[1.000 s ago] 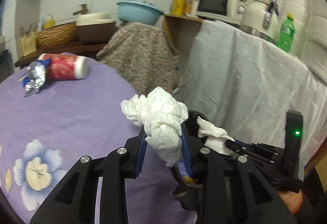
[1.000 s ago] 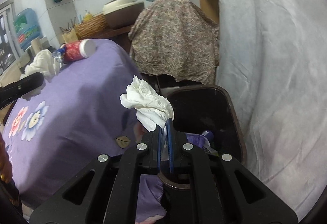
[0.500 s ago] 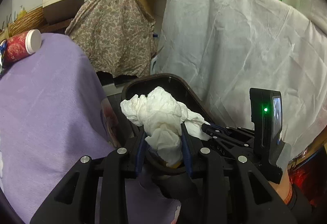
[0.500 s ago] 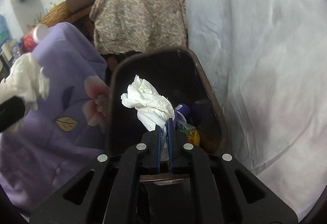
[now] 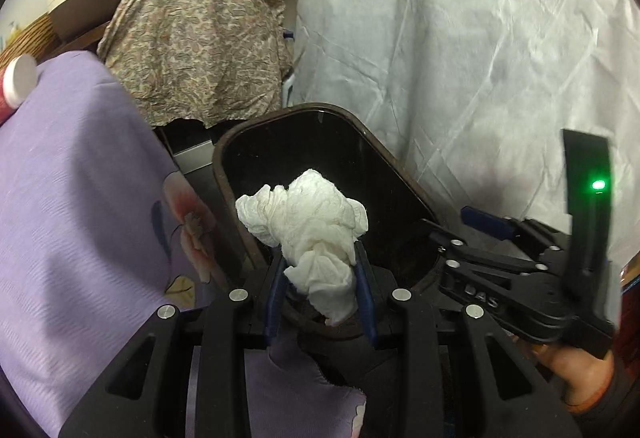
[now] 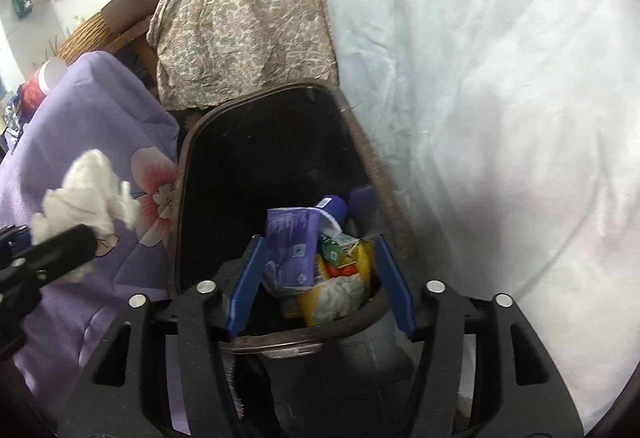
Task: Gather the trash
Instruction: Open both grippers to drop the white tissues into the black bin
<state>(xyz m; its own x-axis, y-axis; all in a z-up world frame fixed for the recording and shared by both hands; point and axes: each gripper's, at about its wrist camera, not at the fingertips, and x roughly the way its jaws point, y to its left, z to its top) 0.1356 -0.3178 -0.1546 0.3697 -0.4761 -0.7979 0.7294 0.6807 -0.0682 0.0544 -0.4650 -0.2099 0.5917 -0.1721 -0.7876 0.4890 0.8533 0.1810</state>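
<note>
- our left gripper [image 5: 320, 270] is clamped on a wad of white tissue [image 5: 312, 222], held above the near end of the dark bin [image 5: 320, 114].
- our right gripper [image 6: 316, 278] stands wide with nothing between its blue pads [image 6: 246, 282], over the bin's near rim.
- in the bin lie a purple packet [image 6: 288, 246], a yellow wrapper [image 6: 340, 286] and other scraps, piled at the near end.
- the tissue sits close to the near rim, so we judge that letting go here could drop it on the rim or onto the purple cloth [image 5: 80, 198] just left of the bin.
- tissue is light and may cling to a pad when we let go.
- our two grippers are close over the bin; a hasty move could knock them together.
</note>
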